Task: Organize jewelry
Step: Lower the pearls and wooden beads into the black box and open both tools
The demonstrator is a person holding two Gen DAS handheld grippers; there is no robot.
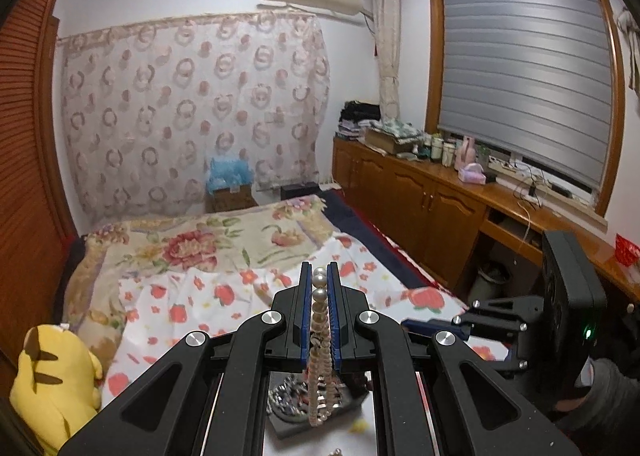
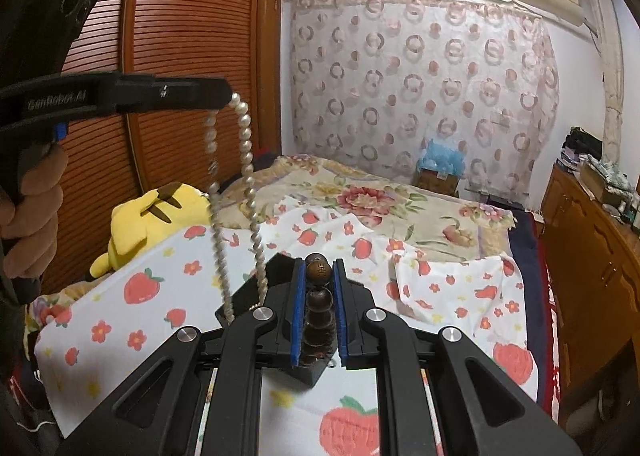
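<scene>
Right gripper point(image 2: 319, 276), black with blue pads: clamped on a strand of dark brown wooden beads point(image 2: 318, 296). Left gripper point(image 2: 224, 94), black, at upper left: long white pearl necklace point(image 2: 245, 144) hanging looped from its tip. Below: white strawberry-print bedsheet point(image 2: 440, 288); dark grey tray point(image 2: 308, 374), partly hidden; yellow plush toy point(image 2: 148, 220) near the wardrobe

Dim even indoor light, soft shadows, strong fisheye bending, dark vignetted corners

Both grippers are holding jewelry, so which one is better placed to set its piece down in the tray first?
Probably right. The right gripper holds its wooden bead bracelet just above the dark tray, while the left gripper holds the pearl necklace high, dangling.
</scene>
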